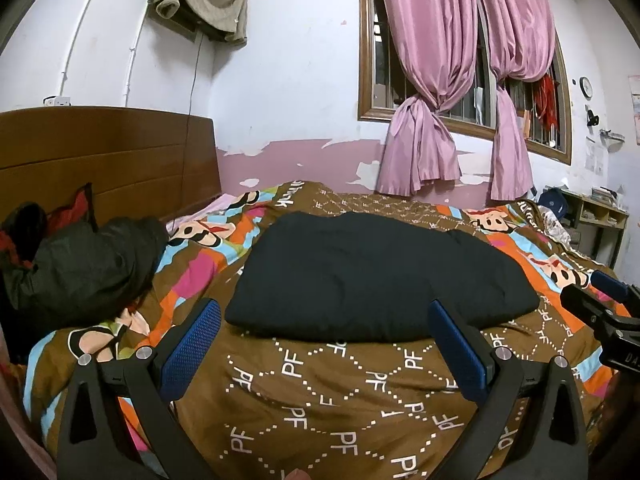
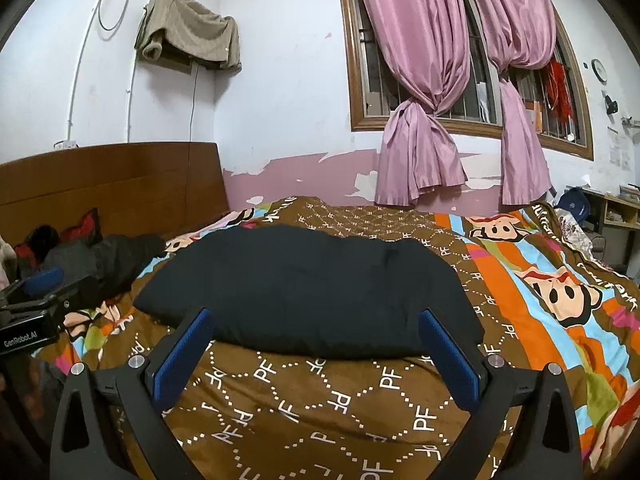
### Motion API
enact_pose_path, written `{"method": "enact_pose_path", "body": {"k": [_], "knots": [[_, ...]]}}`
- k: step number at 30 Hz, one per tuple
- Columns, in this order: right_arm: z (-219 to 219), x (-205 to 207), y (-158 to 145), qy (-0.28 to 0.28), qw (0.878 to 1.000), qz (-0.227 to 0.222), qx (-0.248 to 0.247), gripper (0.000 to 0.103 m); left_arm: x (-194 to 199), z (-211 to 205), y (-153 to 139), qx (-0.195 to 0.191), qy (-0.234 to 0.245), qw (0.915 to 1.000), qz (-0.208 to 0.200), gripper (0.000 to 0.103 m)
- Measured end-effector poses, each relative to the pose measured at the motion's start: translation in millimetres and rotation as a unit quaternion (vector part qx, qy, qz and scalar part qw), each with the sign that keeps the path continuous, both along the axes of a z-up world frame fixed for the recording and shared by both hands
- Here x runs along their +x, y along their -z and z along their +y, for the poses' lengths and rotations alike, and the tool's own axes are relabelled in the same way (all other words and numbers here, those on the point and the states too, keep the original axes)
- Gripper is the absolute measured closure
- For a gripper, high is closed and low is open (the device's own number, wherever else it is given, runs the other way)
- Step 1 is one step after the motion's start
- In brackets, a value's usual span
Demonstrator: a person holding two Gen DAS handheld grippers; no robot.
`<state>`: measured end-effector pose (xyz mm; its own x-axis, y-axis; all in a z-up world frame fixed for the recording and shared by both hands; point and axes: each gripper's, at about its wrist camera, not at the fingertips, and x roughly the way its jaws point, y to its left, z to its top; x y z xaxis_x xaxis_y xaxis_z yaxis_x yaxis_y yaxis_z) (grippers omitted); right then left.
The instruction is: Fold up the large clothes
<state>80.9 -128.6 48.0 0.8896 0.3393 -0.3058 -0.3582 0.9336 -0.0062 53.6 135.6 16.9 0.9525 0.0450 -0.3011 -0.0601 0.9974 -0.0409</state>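
Note:
A black garment point(image 1: 372, 276) lies folded into a thick flat bundle in the middle of the bed; it also shows in the right wrist view point(image 2: 308, 288). My left gripper point(image 1: 324, 320) is open and empty, hovering just in front of the bundle's near edge. My right gripper point(image 2: 316, 328) is open and empty, also just short of the near edge. The right gripper shows at the right edge of the left wrist view point(image 1: 600, 304), and the left gripper at the left edge of the right wrist view point(image 2: 36, 300).
The bed has a brown patterned blanket point(image 1: 340, 400). A heap of dark clothes point(image 1: 80, 268) lies at the left by the wooden headboard point(image 1: 108, 156). Pink curtains point(image 1: 424, 92) hang behind the bed. A low shelf point(image 1: 600, 216) stands at far right.

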Motion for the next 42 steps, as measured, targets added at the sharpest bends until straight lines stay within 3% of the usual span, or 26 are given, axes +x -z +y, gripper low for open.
{"method": "enact_pose_path", "body": {"k": [42], "knots": [[0,2,9,0.006,1.000,0.003,-0.006,0.000,-3,-4,16,0.004,0.008,0.9999,0.006,0.002]]}}
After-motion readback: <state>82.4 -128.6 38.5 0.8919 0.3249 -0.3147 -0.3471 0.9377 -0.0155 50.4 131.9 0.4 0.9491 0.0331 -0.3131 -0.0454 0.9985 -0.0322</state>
